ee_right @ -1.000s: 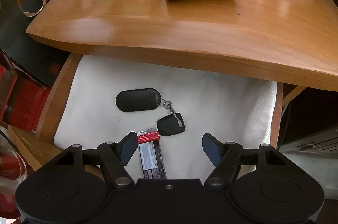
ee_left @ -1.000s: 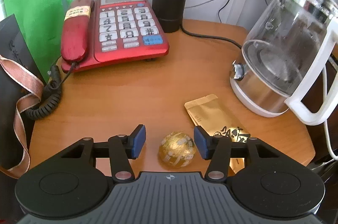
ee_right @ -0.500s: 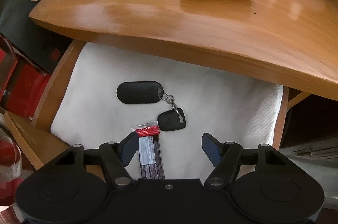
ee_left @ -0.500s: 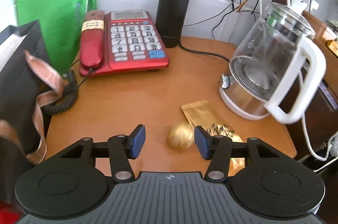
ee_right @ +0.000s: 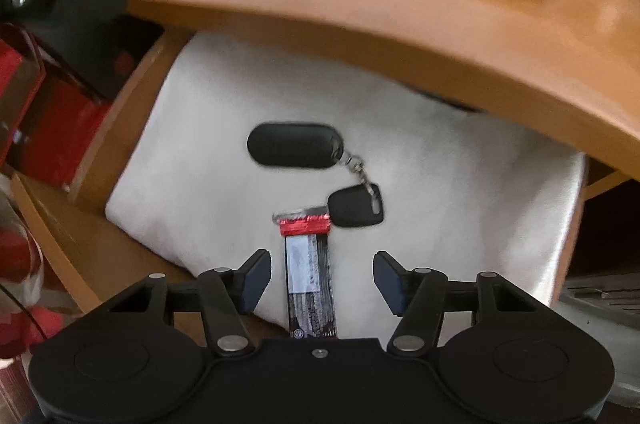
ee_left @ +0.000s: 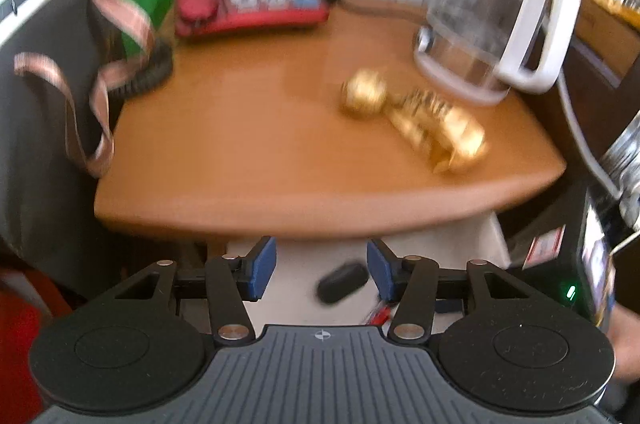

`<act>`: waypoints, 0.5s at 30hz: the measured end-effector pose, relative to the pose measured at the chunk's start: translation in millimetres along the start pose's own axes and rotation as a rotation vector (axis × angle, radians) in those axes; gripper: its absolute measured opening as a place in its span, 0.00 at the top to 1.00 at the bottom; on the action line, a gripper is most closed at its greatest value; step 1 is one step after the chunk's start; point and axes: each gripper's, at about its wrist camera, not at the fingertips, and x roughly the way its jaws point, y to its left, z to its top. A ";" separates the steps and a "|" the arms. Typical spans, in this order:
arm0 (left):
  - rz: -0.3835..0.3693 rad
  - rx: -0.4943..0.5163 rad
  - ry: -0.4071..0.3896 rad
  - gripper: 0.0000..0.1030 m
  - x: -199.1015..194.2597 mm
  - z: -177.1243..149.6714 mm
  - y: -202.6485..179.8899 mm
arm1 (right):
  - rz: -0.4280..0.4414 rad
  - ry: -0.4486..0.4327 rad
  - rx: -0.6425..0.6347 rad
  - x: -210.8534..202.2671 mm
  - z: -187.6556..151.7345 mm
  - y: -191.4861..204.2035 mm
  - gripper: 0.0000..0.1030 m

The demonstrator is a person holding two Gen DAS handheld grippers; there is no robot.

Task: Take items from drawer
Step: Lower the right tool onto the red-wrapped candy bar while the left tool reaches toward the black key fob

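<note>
directly between the right claw's (ee_right: pixel 322 278) spread, empty jaws lies the snack bar (ee_right: pixel 309 278), long axis pointing away toward the drawer's (ee_right: pixel 120 128) back.

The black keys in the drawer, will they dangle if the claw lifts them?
Probably. The oval black fob joins the smaller black key only by a thin metal chain, so lifting one likely leaves the other swinging. Both look like smooth plastic, possibly slippery.

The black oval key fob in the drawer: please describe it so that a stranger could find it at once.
Under the wooden tabletop, the open drawer has a white liner. The black oval key fob lies near its middle. A short chain joins it to a smaller, squarer black key, and the red-ended packet lies closer to the right gripper.
</note>
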 end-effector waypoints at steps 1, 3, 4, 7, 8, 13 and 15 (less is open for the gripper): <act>-0.002 0.009 0.016 0.49 4.9 -3.9 1.5 | -0.004 0.013 -0.010 3.4 0.8 1.1 0.48; 0.008 0.033 0.036 0.49 13.4 -11.8 2.3 | -0.015 0.033 -0.028 8.8 2.9 2.7 0.48; 0.014 0.044 0.048 0.49 18.0 -15.5 2.6 | -0.015 0.042 -0.031 11.3 4.2 2.7 0.48; 0.013 0.069 0.068 0.49 31.3 -25.3 3.7 | -0.012 0.070 -0.038 18.1 7.6 2.9 0.51; 0.012 0.084 0.074 0.49 35.5 -27.6 3.8 | -0.014 0.079 -0.044 20.3 8.3 3.8 0.51; -0.014 0.209 0.112 0.49 51.7 -37.1 -0.7 | -0.016 0.105 -0.069 25.8 10.6 8.0 0.63; -0.006 0.293 0.110 0.49 55.9 -34.1 -8.2 | -0.018 0.113 -0.078 27.2 11.9 9.6 0.63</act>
